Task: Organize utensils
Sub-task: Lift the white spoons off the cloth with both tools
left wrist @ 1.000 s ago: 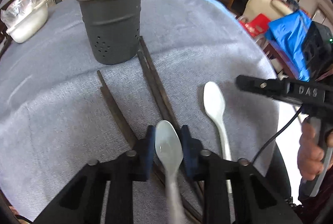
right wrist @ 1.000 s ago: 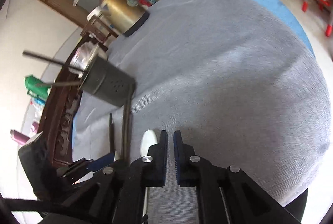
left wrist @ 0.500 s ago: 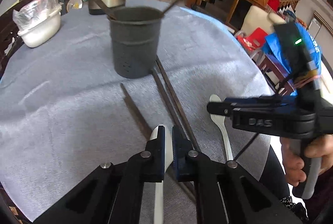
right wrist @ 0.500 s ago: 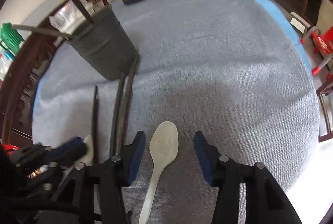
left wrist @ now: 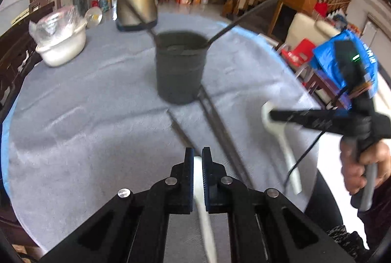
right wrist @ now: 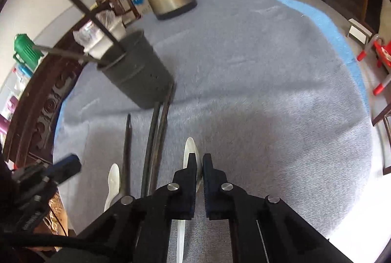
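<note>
A dark grey utensil holder [left wrist: 180, 67] stands on the grey tablecloth with two chopsticks sticking out; it also shows in the right wrist view [right wrist: 136, 72]. My left gripper [left wrist: 198, 160] is shut on a white spoon [left wrist: 204, 214], held above the cloth. My right gripper [right wrist: 199, 163] is shut on a second white spoon [right wrist: 189, 148]; in the left wrist view that spoon [left wrist: 281, 138] hangs from the right gripper at the right. Three dark chopsticks [right wrist: 156, 141] lie on the cloth in front of the holder.
A brass kettle [left wrist: 136, 4] stands at the table's far side. A white bowl with a plastic bag [left wrist: 61, 38] sits at the far left. A carved wooden chair back [right wrist: 36, 116] borders the table's left edge. Chairs and red stools stand beyond the right edge.
My left gripper closed on its spoon and lifted it. My right gripper opened around the second spoon, then shut on it and raised it off the cloth.
</note>
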`<action>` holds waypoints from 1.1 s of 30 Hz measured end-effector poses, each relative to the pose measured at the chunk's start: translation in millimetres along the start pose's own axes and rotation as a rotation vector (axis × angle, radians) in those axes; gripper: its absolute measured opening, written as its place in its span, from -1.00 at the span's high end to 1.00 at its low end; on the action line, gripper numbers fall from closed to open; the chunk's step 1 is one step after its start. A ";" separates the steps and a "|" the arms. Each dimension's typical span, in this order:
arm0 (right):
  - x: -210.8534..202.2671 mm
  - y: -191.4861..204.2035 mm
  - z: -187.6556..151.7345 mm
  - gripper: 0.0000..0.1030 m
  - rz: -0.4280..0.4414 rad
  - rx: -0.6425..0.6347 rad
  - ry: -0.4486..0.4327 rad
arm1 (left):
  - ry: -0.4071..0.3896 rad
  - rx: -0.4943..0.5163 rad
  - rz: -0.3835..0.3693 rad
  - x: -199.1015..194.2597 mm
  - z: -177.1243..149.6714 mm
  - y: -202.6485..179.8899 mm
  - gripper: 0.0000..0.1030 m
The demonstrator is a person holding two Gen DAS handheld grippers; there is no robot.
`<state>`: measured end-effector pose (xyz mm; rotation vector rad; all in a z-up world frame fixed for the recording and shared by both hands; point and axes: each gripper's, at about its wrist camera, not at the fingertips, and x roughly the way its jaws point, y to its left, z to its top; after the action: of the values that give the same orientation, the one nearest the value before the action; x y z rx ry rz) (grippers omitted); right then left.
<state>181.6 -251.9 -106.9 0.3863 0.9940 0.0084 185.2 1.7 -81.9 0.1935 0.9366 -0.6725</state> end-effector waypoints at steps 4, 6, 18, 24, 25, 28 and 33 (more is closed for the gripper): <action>-0.2 -4.8 -2.9 0.90 0.005 0.025 -0.006 | 0.091 -0.059 -0.042 18.3 -12.0 8.6 0.14; 6.5 -4.5 -5.7 0.90 -0.002 0.029 0.014 | 0.105 -0.053 -0.055 25.4 -13.8 6.1 0.12; 25.2 -8.9 -10.7 0.90 0.031 0.040 0.059 | 0.159 -0.007 -0.051 61.6 -8.2 -6.4 0.39; 35.4 -14.8 -1.8 0.85 0.040 0.074 0.121 | 0.152 0.020 -0.051 61.3 -8.3 -10.2 0.39; 36.0 -15.4 -0.2 0.85 0.042 0.077 0.126 | 0.151 0.019 -0.051 60.8 -8.2 -10.0 0.39; 39.6 -17.5 5.6 0.85 0.053 0.089 0.152 | 0.140 0.016 -0.040 57.7 -4.2 -7.0 0.39; 43.9 -17.5 10.5 0.87 0.070 0.067 0.118 | 0.089 0.036 -0.021 36.1 2.9 -9.5 0.39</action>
<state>211.4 -263.5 -143.2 0.4868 1.0991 0.0622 196.1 -23.1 -107.7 0.2470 1.0131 -0.7044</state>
